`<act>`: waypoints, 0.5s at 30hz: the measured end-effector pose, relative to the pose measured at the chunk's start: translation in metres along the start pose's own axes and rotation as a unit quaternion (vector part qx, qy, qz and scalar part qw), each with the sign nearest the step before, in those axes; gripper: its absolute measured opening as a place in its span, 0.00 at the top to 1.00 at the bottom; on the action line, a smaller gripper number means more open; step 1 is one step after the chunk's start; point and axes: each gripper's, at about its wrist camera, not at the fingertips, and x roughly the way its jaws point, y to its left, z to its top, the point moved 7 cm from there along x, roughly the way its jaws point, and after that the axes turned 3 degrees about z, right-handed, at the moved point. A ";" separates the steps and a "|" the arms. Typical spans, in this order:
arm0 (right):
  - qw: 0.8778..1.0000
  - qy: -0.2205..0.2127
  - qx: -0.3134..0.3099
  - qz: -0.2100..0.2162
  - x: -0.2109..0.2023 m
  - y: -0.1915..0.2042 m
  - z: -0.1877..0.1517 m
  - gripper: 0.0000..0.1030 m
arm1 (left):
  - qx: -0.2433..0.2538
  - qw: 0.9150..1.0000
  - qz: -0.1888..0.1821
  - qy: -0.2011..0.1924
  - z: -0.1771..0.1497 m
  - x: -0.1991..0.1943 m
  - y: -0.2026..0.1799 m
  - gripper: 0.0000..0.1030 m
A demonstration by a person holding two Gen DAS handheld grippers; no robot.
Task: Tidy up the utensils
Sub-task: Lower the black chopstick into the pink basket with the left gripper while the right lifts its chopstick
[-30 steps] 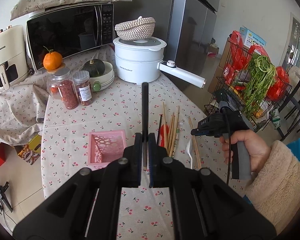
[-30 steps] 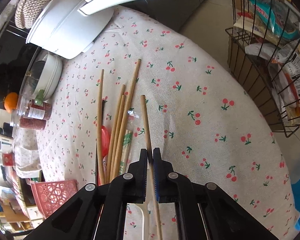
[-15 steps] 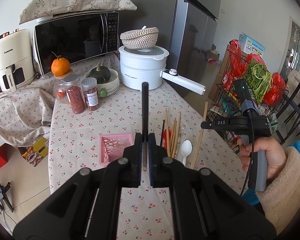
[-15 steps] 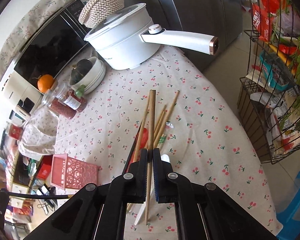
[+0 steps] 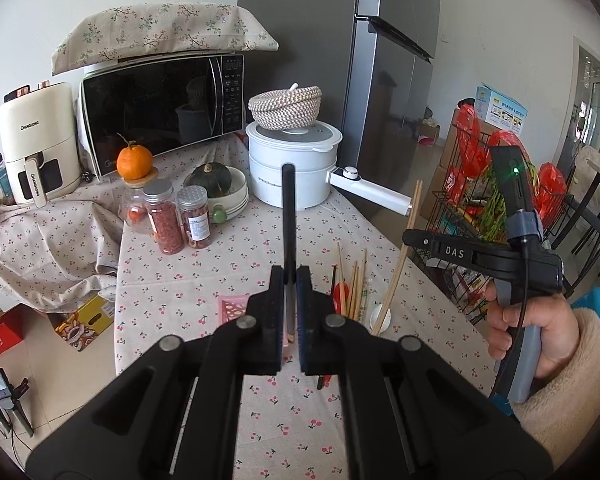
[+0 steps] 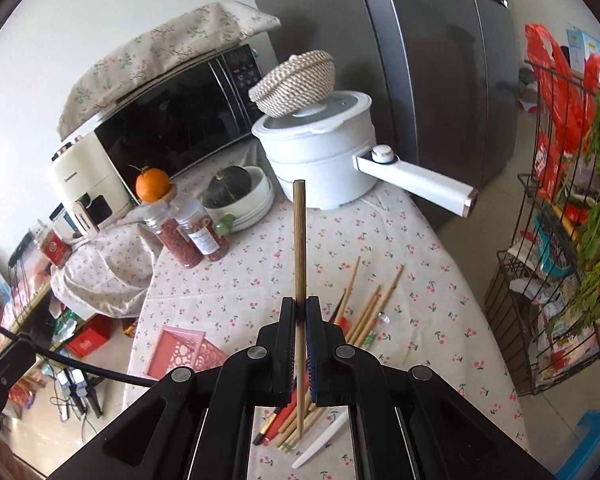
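Gripping a slim, matte black chopstick (image 5: 288,216) between its flat pads, the left gripper (image 5: 289,312) holds the stick pointing straight out ahead of it, above the desk (image 5: 228,264) with its thin cherry-print cloth. The jaws are pinched narrow around the stick.

The right gripper (image 6: 300,320) is likewise clamped on a round, pale wooden chopstick (image 6: 299,240), whose fine grain shows along its straight shaft; it is raised off the desk, its thin end hanging below the jaws over the pile. In the left wrist view that same stick slants up beside the black plastic gripper and the hand (image 5: 536,328) in a fuzzy beige sleeve.

Take the pink basket (image 6: 180,352) as landmark: it is a square plastic box with walls pierced by round holes, sitting at the desk's near left. Just right of the basket lies a loose pile of wooden chopsticks (image 6: 370,308), fanned and overlapping, with a red-and-black piece among them. A smooth white spoon (image 6: 320,444) lies at the pile's near end.

Well behind the basket stand two clear ribbed-lid jars (image 6: 192,232) of red contents. Farther back and to the right is a glossy white pot (image 6: 320,152) with a long handle, topped by a coiled woven bowl (image 6: 296,80).
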 end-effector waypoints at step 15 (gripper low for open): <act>0.990 -0.118 -0.079 0.017 -0.048 0.076 0.019 0.95 | -0.007 1.000 0.029 -0.009 0.018 0.011 0.026 0.94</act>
